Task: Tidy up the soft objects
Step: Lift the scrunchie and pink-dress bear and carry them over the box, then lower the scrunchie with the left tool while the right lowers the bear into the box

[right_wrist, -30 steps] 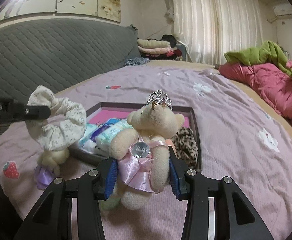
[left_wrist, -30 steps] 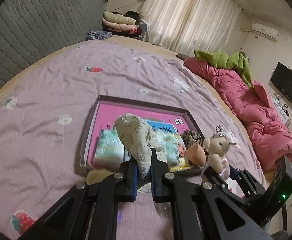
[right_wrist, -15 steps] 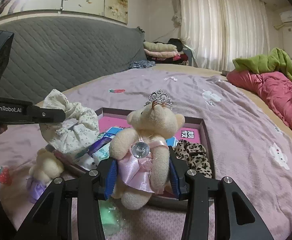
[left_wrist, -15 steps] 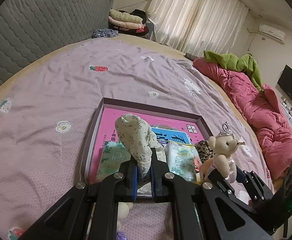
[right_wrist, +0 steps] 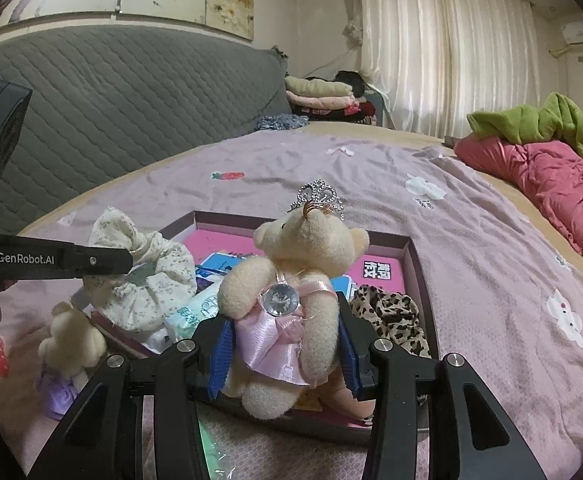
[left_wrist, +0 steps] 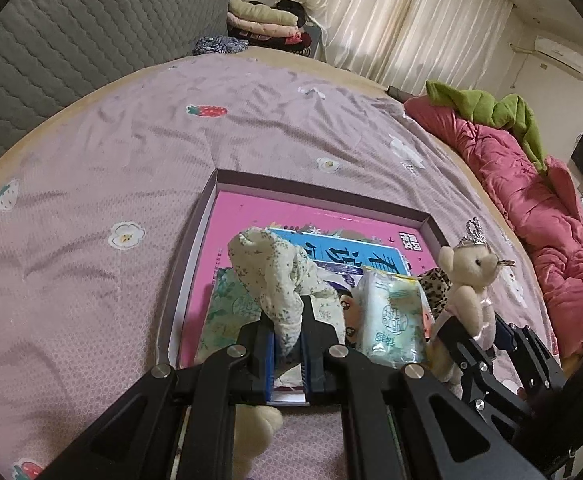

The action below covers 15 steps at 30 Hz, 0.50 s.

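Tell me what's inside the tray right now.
In the tray: a pink book, tissue packs and a leopard scrunchie. Anything beneath them is hidden.

Both wrist cameras look closely down along their fingers, sharing the tray (left_wrist: 427, 218).

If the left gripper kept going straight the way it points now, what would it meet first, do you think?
Probably the box. The left gripper, shut on the floral scrunchie, points down over the tissue packs at the box's near end, so those likely come first, though depth is hard to judge.
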Tool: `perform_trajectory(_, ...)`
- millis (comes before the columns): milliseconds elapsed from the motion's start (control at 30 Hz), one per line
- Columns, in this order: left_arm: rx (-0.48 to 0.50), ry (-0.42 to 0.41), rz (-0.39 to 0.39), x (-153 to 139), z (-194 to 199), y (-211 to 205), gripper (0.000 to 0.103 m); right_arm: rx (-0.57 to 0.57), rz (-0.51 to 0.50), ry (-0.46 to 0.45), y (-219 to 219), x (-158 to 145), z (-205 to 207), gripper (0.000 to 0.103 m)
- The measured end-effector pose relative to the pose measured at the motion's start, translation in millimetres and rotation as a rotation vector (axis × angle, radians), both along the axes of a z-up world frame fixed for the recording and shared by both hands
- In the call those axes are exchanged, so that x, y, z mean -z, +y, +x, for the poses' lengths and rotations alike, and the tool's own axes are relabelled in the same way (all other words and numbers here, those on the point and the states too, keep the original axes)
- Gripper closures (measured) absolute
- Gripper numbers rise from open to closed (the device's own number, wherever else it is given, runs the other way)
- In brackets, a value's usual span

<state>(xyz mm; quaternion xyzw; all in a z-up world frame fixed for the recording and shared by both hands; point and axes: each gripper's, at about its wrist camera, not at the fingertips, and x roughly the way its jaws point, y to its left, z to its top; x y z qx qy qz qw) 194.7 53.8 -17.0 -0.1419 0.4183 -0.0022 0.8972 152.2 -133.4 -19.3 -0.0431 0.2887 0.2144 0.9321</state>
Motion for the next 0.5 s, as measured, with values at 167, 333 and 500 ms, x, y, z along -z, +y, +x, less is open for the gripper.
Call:
perform_trajectory(167, -0.015, 0.027, 0.015, 6.4, 2.2, -0.3, 0.093, -0.005, -0.019, 0.018, 2.0, 5.9, 3.7, 0.056)
perform_trajectory(333, -0.025, 0.052, 0.022, 9.9, 2.8, 3.2, 0.093, -0.008, -0.018, 0.018, 1.6, 6.3, 5.2, 0.052)
perform_trajectory(500, -0.030, 0.063, 0.021, 11.5, 2.6, 5.3, 0.093, -0.013, 0.005, 0.013, -0.9, 5.7, 4.4, 0.050)
